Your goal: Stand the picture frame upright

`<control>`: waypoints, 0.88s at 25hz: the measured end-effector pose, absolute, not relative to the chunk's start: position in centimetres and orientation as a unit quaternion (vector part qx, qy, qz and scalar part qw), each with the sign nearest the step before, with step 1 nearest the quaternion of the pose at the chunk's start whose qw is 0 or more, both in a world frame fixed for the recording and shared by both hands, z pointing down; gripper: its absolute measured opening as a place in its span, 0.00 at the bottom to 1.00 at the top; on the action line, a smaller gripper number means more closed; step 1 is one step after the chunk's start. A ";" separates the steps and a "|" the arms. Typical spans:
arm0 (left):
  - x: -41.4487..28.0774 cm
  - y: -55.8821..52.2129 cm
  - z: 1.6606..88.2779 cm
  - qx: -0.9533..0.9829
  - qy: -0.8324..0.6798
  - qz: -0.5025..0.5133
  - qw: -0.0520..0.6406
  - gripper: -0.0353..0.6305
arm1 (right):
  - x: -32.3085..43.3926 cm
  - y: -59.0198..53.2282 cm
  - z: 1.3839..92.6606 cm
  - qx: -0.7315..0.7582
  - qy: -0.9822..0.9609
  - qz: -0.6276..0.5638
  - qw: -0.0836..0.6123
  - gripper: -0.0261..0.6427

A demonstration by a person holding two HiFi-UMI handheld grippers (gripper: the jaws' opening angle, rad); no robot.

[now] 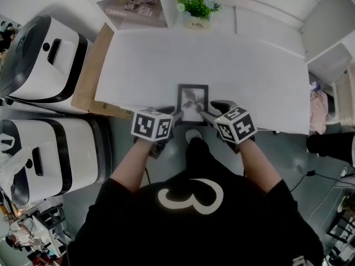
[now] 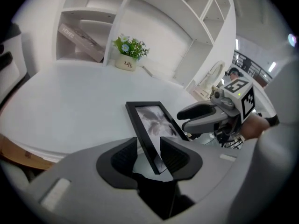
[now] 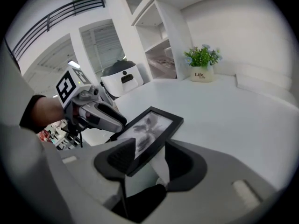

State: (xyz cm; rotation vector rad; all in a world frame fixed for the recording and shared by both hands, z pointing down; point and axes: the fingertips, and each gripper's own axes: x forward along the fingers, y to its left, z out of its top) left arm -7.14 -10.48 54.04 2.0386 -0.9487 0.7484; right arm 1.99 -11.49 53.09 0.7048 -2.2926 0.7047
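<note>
A black picture frame (image 1: 192, 103) with a grey flower print lies near the front edge of the white table (image 1: 233, 60). My left gripper (image 1: 173, 116) sits at its near left corner. In the left gripper view the frame (image 2: 150, 120) runs between the jaws of the left gripper (image 2: 148, 154), with a gap at the left pad. My right gripper (image 1: 213, 111) is at the near right corner. In the right gripper view the frame (image 3: 150, 127) passes between the jaws of the right gripper (image 3: 149, 156), with a white gap beside the right pad.
A potted plant (image 1: 195, 7) stands at the table's far edge, with a shelf holding a book (image 1: 133, 5) to its left. Two white appliances (image 1: 47, 60) (image 1: 50, 159) and a wooden board (image 1: 91, 65) stand left of the table. The person's legs are below the front edge.
</note>
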 end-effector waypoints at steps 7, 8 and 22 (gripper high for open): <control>-8.0 -8.1 54.0 0.794 -0.293 0.175 0.504 0.29 | 3.5 -7.4 53.0 0.238 -0.832 0.456 0.207 0.33; -8.1 -8.1 54.2 0.788 -0.290 0.162 0.519 0.29 | 3.5 -7.0 53.4 0.235 -0.821 0.483 0.191 0.33; -6.9 -9.5 55.5 0.762 -0.238 0.121 0.590 0.26 | 1.8 -8.1 55.5 0.217 -0.759 0.607 0.097 0.23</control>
